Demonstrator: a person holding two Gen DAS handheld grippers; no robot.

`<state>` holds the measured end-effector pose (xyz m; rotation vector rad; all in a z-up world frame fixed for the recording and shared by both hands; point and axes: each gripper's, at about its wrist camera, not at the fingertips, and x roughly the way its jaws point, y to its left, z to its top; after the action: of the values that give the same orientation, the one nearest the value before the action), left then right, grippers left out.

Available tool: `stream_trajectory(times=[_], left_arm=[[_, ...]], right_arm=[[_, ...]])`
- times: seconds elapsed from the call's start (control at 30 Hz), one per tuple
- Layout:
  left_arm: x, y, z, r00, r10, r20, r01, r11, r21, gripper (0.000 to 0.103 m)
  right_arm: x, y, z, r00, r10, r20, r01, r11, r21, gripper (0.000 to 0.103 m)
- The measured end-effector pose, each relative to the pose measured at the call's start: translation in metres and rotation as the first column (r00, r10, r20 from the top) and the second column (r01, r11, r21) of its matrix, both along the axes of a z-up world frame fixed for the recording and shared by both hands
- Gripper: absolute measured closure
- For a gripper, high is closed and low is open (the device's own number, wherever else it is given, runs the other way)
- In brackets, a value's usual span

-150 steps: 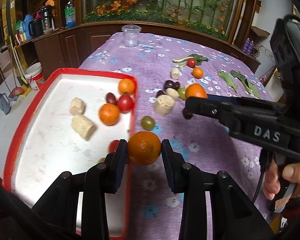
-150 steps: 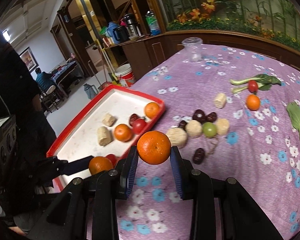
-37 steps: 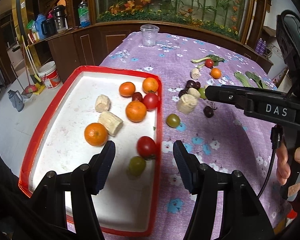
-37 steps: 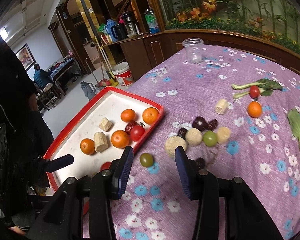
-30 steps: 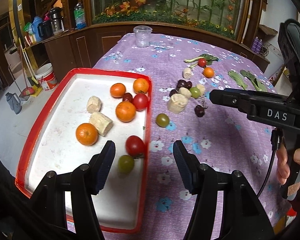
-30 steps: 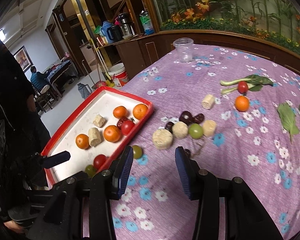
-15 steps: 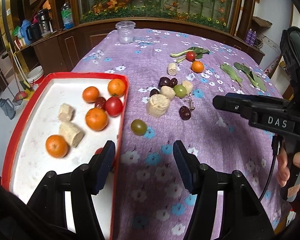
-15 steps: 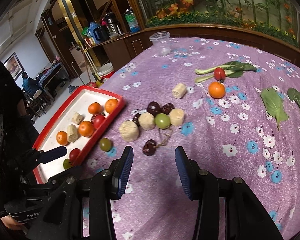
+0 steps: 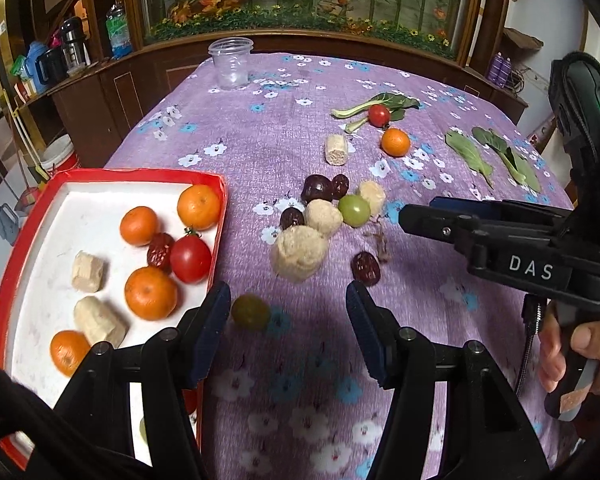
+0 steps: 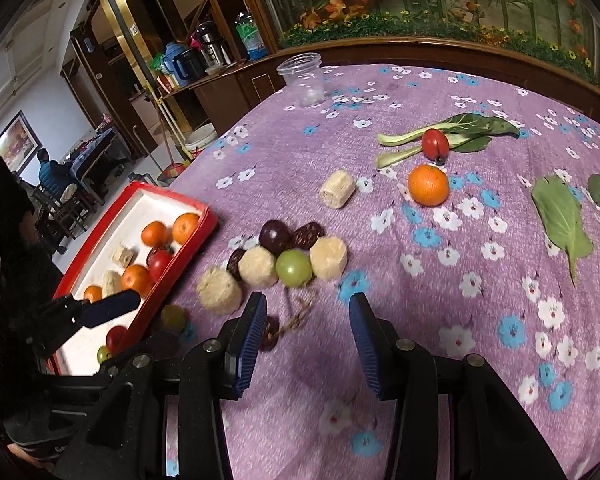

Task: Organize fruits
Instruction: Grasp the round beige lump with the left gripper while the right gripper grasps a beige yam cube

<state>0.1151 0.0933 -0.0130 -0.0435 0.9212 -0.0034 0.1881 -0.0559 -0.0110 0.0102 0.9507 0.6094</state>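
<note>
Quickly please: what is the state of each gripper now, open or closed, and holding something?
Left gripper: jaws open, holding nothing.
Right gripper: jaws open, holding nothing.

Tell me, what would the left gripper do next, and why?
Probably ease forward and close on the green tomato. The left gripper is open and empty, that tomato lies on the cloth just past its left fingertip, outside the tray, where other fruits already sit.

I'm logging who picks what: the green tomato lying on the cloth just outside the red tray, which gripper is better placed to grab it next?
Probably the left gripper. It is open and empty, with the green tomato just inside its left finger, next to the red tray. The right gripper is also open, but points at the cluster farther along the table.
</note>
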Motion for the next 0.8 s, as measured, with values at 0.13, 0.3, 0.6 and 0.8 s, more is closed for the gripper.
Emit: stream_trajectory(times=[0.13, 0.3, 0.6, 0.8], left_arm=[[0.011, 0.002, -0.003, 1.000, 0.011, 0.001, -0.011, 1.000, -0.005, 0.044], [0.022, 0.001, -0.006, 1.000, 0.006, 0.007, -0.006, 1.000, -0.017, 0.044], [0.034, -0.001, -0.019, 1.000, -0.019, -0.014, 0.019, 1.000, -0.012, 0.045], [0.041, -0.003, -0.025, 0.999, -0.037, -0.031, 0.037, 0.999, -0.018, 0.053]], right_arm=[[0.016, 0.006, 0.002, 1.000, -0.013, 0.006, 0.013, 1.000, 0.003, 0.059], [0.041, 0.016, 0.006, 0.999, -0.033, 0.010, 0.033, 0.999, 0.017, 0.059], [0.082, 0.034, -0.008, 0.996, -0.073, -0.043, 0.075, 0.996, 0.045, 0.059], [0.101, 0.042, -0.023, 0.993, -0.095, -0.065, 0.097, 0.995, 0.025, 0.060]])
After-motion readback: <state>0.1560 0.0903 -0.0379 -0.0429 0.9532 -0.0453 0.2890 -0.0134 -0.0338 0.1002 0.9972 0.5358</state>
